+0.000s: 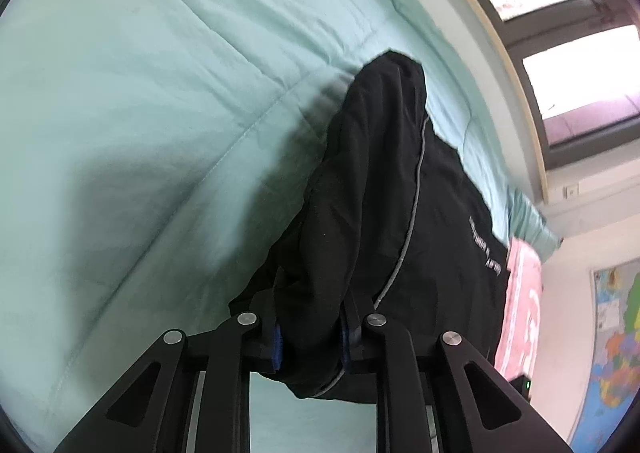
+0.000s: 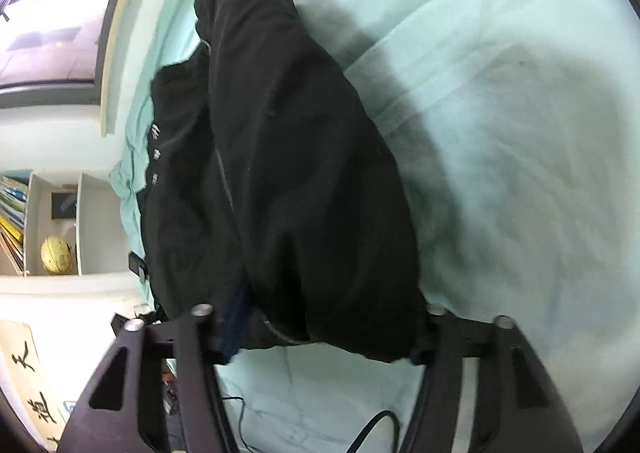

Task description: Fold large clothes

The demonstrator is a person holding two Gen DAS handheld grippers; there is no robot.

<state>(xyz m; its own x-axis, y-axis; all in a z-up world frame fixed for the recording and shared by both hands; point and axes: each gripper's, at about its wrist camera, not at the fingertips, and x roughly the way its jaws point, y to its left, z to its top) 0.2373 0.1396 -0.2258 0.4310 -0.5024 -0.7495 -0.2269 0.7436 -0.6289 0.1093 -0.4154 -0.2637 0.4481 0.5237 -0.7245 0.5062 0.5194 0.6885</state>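
Left gripper (image 1: 312,345): both fingers pressed in on a bunched fold of the black garment (image 1: 384,189), blue pads (image 1: 277,349) squeezing cloth from either side — a firm pinch.
Right gripper (image 2: 320,337): fingers set wider, a thick gathered edge of the same black garment (image 2: 288,173) filling the gap between them; cloth hides the right fingertip, but the fabric hangs from the fingers, so it's gripped.
Garment position: lifted at the near end by both grippers, the far end trailing down onto the bed, draped in a long dark ridge.
Garment details: a thin grey piping line (image 1: 412,213) runs along its length; small white lettering (image 1: 486,249) on the lower panel, too blurred to read.
Bedding: pale green quilt (image 1: 140,113) spread beneath, stitched seams showing, the garment's shadow falling on it.
Pink item (image 1: 520,305): lying on the bed just beside the garment's edge.
Background: window (image 1: 580,65) beyond the bed, coloured map (image 1: 616,353) on the wall; shelf with books (image 2: 14,213) and a yellow globe (image 2: 58,255).
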